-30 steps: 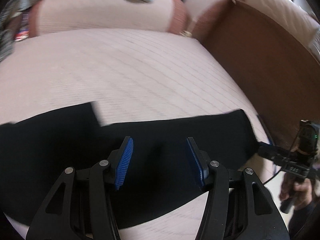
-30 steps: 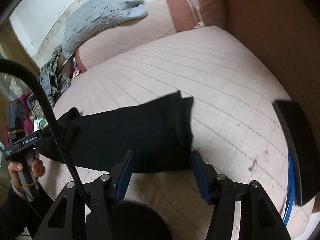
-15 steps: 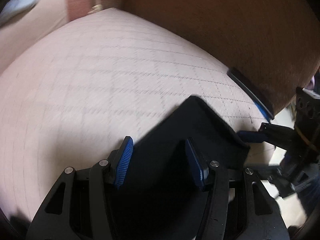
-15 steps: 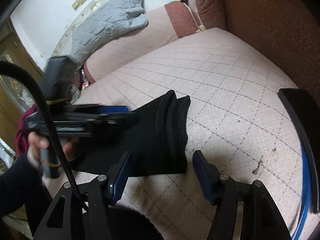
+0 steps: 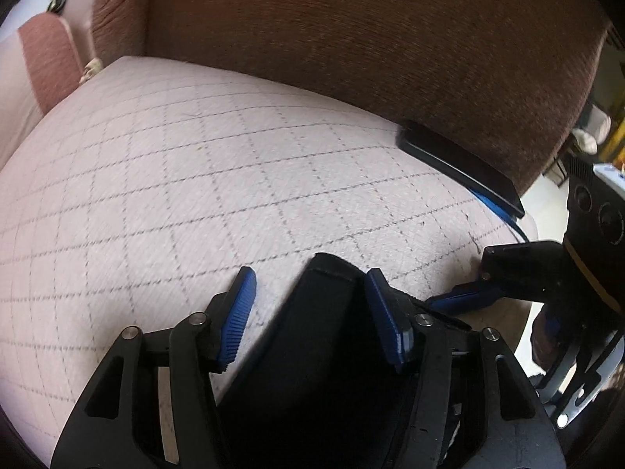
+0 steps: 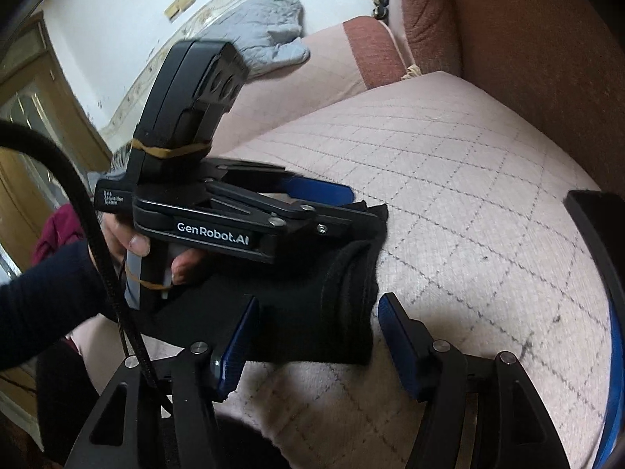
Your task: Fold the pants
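Both sets of jaws spread, neither pinching anything. Left gripper (image 5: 310,293) sits low over the black pants (image 6: 312,305), its right finger against the cloth's upper edge, likely pressing the fresh fold flat rather than grabbing. Right gripper (image 6: 316,320) hovers just on the near side of the pants, jaws straddling the folded end, seemingly ready to square it up. Pants lie on the quilted pink cushion (image 6: 468,195), toward its front edge, well clear of the brown backrest (image 5: 351,39). They look folded over into a short thick bundle, layered rounded edges stacked at the end facing the backrest, cloth soft and matte. A dark flat object (image 5: 461,164) lies against the backrest, apart from the pants.
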A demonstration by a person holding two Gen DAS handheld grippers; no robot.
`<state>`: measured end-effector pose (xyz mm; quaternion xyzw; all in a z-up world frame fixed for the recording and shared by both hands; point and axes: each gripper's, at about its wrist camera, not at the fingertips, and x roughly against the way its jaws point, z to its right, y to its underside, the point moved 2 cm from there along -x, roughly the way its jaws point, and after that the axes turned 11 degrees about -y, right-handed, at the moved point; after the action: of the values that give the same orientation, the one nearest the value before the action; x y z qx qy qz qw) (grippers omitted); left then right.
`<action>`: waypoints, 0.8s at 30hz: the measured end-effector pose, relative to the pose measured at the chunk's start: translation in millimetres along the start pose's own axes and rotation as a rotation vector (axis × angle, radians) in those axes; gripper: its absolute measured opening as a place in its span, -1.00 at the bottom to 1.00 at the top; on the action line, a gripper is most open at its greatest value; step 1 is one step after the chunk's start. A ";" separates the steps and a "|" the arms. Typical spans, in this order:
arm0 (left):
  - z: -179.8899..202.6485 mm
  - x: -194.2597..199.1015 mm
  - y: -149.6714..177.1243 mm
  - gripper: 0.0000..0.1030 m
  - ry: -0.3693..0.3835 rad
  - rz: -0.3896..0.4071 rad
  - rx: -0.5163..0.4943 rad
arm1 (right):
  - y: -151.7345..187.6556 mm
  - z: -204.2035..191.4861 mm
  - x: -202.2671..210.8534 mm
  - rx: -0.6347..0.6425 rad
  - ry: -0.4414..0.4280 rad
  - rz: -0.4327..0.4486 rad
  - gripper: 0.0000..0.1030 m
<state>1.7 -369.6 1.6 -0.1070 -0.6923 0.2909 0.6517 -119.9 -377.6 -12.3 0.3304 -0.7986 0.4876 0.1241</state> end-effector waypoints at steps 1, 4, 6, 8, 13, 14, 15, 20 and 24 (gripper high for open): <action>2.3 0.2 0.7 0.17 0.003 -0.002 -0.016 | 0.6 0.5 0.7 0.001 0.006 -0.001 -0.01; 5.7 0.1 1.5 0.18 0.015 -0.004 -0.049 | 2.0 7.4 3.5 -0.030 0.000 0.007 -0.49; 5.2 -0.3 1.1 0.18 0.040 -0.015 -0.054 | 2.3 10.5 5.6 -0.066 -0.041 0.012 -0.67; 5.5 0.9 1.2 0.18 0.054 -0.021 -0.062 | 2.2 5.8 6.2 -0.038 -0.031 0.011 -0.71; 5.0 9.8 6.9 -0.38 0.118 0.008 -0.044 | 3.7 -11.7 12.3 0.023 0.002 0.023 -0.76; 4.5 13.2 8.8 -0.46 0.119 0.023 -0.032 | 4.3 -14.0 14.1 0.030 0.007 0.025 -0.76; 3.4 16.8 10.9 -0.65 0.125 0.036 -0.016 | 4.1 -16.9 16.0 0.035 0.007 0.031 -0.77; -11.7 59.7 16.6 -0.73 0.140 0.144 0.074 | -10.9 -42.3 22.8 0.064 -0.034 0.070 -0.78; -29.5 115.0 23.9 -0.77 0.097 0.248 0.122 | -26.3 -80.3 25.4 0.144 -0.062 0.081 -0.78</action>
<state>9.9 -281.9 84.7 -0.1658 -0.6225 0.4049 0.6489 -131.9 -326.8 58.9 0.3208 -0.7775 0.5381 0.0555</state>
